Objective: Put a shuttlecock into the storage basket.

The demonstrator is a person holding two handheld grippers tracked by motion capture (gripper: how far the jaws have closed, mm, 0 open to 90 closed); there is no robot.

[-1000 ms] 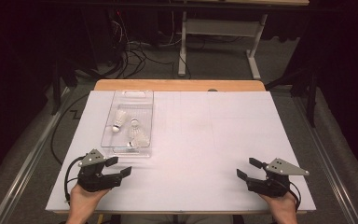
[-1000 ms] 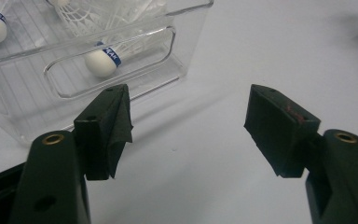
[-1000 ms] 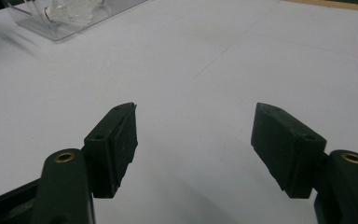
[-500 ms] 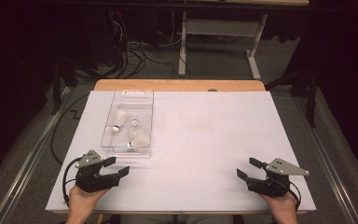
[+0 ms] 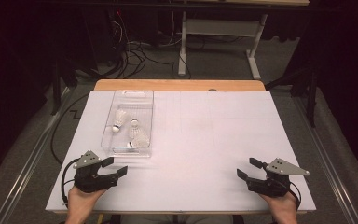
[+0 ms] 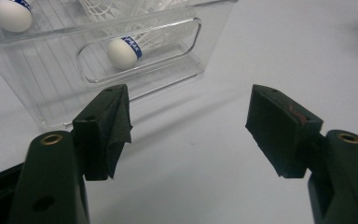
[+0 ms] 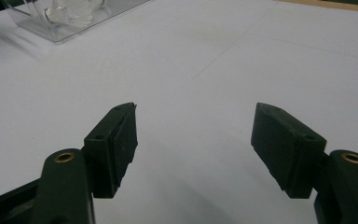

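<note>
Grippers unmoved (left gripper (image 5: 113, 167) beside bin (image 5: 113, 150)).

Shuttlecocks half seen through clear plastic on the desk (image 5: 205, 140)

In the left gripper view, the clear bin (image 6: 42, 88) runs off the top and left edges, leaving 2 shuttlecocks (image 6: 11, 14) cut to their cork tips, while a 3rd shuttlecock (image 6: 126, 51) has feathers blurred behind the ribbed wall. In the right gripper view, the bin's contents are an indistinct white mass. From above, the shuttlecocks' printed bands are too small to read.
</note>
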